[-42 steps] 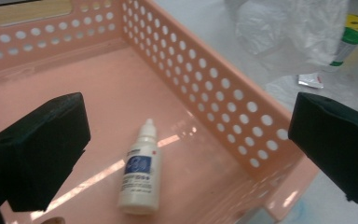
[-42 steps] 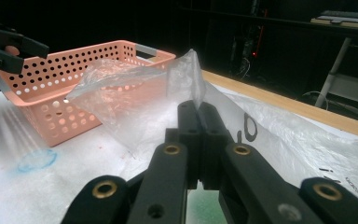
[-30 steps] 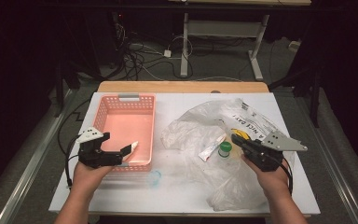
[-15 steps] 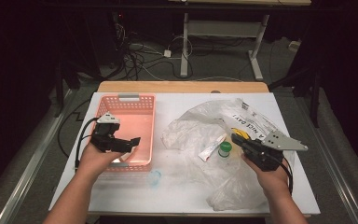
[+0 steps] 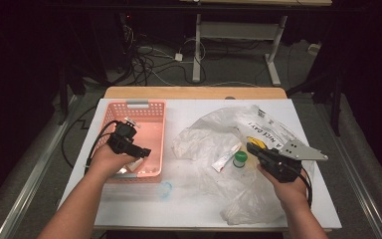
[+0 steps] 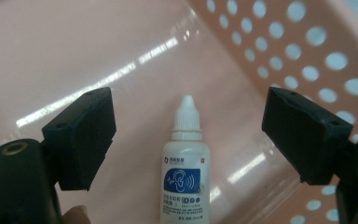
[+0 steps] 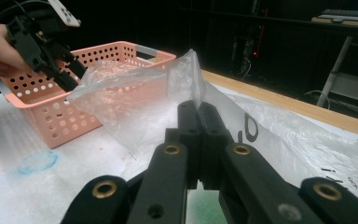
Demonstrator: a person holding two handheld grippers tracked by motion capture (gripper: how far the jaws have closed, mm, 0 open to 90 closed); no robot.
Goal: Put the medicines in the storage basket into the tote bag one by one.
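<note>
A small white dropper bottle (image 6: 185,172) with a blue ear label lies on the floor of the pink basket (image 5: 129,107). My left gripper (image 6: 186,100) reaches down into the basket (image 6: 307,46). Its jaws stand on either side of the bottle without touching it, and they have just been closing. The same gripper (image 5: 142,153) sits over the basket's front part in the high view. My right gripper (image 7: 198,107) is shut on a fold of the clear plastic bag (image 7: 135,102), which rises from its tips. It (image 5: 251,147) rests on the bag (image 5: 204,134) at the right.
A green-capped item (image 5: 239,159), a white tube (image 5: 226,160) and something yellow (image 5: 256,143) lie in the bag. A blue ring mark (image 5: 165,189) sits on the white table in front of the basket. Cables and desk legs stand beyond the table's far edge.
My left hand has moved from the basket's front left corner to the right and further over the basket, with its tips down inside. The right hand has stayed still.
</note>
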